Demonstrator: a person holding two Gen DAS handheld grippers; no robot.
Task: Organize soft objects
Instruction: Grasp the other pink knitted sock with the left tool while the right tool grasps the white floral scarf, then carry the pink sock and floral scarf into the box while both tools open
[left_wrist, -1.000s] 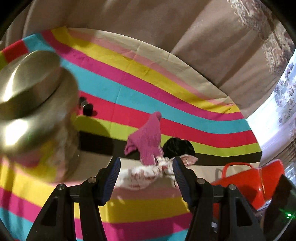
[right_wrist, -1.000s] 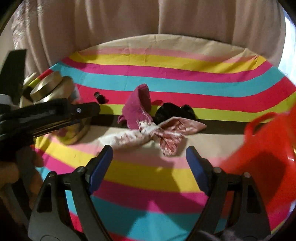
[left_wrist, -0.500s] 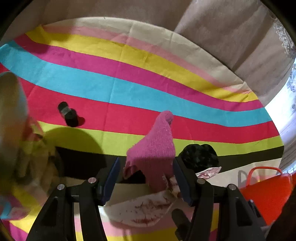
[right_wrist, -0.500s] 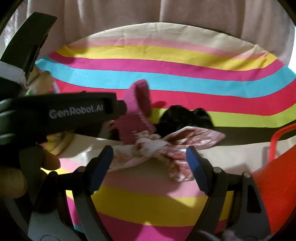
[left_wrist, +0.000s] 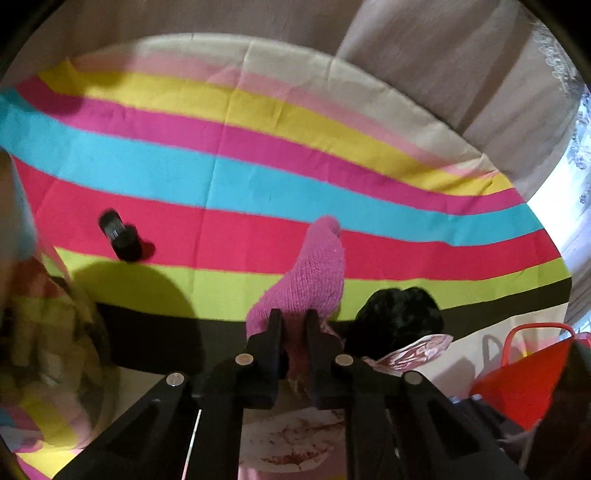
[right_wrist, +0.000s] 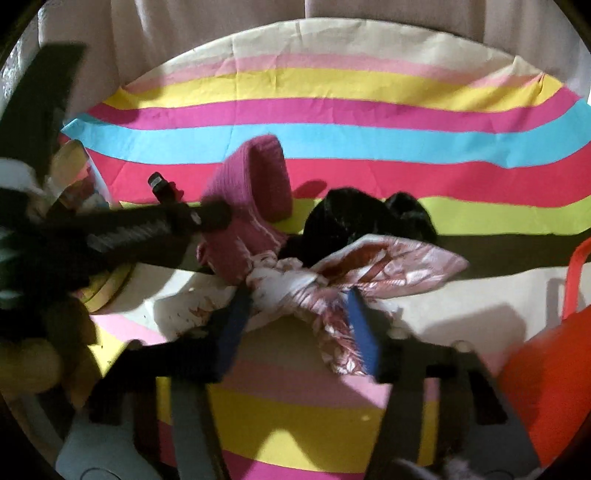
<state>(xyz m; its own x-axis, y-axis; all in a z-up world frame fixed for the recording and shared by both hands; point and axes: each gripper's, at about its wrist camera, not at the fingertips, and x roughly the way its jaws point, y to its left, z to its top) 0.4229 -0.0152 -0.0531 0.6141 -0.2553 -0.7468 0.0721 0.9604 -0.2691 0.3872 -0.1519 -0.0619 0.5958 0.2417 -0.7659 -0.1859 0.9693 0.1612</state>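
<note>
A pink knitted sock (left_wrist: 314, 273) lies on the striped cloth next to a black soft item (left_wrist: 399, 317) and a knotted pink-and-white patterned scarf (right_wrist: 332, 280). My left gripper (left_wrist: 293, 325) is shut on the near end of the pink sock; it also shows in the right wrist view (right_wrist: 218, 218) at the sock (right_wrist: 255, 192). My right gripper (right_wrist: 295, 314) is open, its blue pads on either side of the scarf's knot. The black item (right_wrist: 351, 221) lies just behind the scarf.
A red basket (right_wrist: 554, 362) with a handle stands at the right, also seen in the left wrist view (left_wrist: 524, 384). A small black cylinder (left_wrist: 120, 236) lies on the red stripe. A shiny metal container (left_wrist: 40, 350) stands at the left. Curtains hang behind the table.
My left gripper moved forward and closed on the pink sock. My right gripper moved forward to straddle the scarf's knot and narrowed a little.
</note>
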